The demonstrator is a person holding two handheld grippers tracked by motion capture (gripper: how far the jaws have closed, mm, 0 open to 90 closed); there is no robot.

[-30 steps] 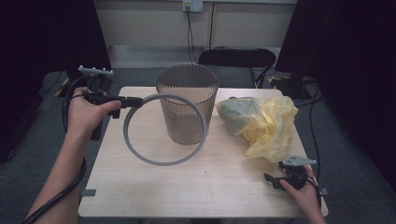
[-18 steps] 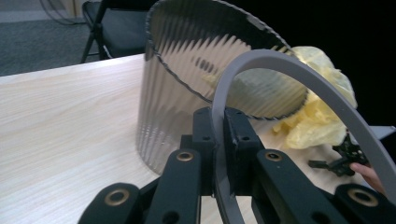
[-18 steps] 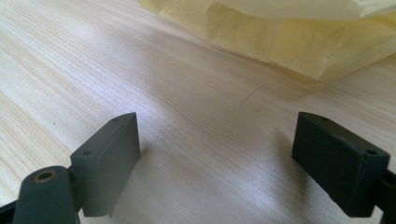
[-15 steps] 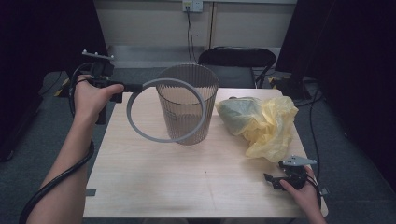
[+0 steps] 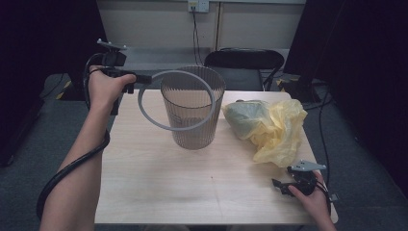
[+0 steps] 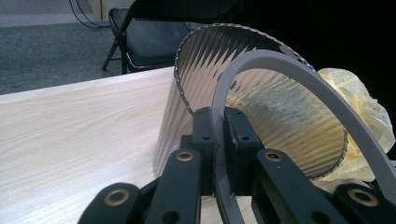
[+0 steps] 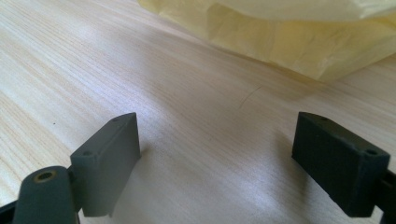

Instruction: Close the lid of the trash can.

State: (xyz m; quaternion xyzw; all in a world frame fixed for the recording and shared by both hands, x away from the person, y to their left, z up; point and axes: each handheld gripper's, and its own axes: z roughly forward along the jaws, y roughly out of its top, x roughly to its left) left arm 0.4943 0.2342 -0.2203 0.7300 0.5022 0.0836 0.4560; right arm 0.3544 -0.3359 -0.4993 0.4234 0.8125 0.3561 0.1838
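The left gripper (image 5: 139, 78) is seen clamped on a grey ring (image 5: 176, 100), its two black jaws pressed against the band from either side, as is plain in the left gripper view, where the ring (image 6: 299, 79) is nipped on edge between them. The ring is held up off the table (image 5: 159, 183), tilted, and is carried in front of the upper part of a ribbed translucent bin (image 5: 193, 107), which is stood upright near the far middle of the tabletop; whether ring and bin are touching cannot be told for sure from the high view. Just beside the bin, to its right, a crumpled yellow plastic bag (image 5: 269, 124) is laid on the wood. The right gripper (image 5: 280, 186) is rested low at the near right corner, its jaws spread wide with nothing between them, bare table being seen in the gap, and the bag's edge (image 7: 289, 42) lies well beyond it.
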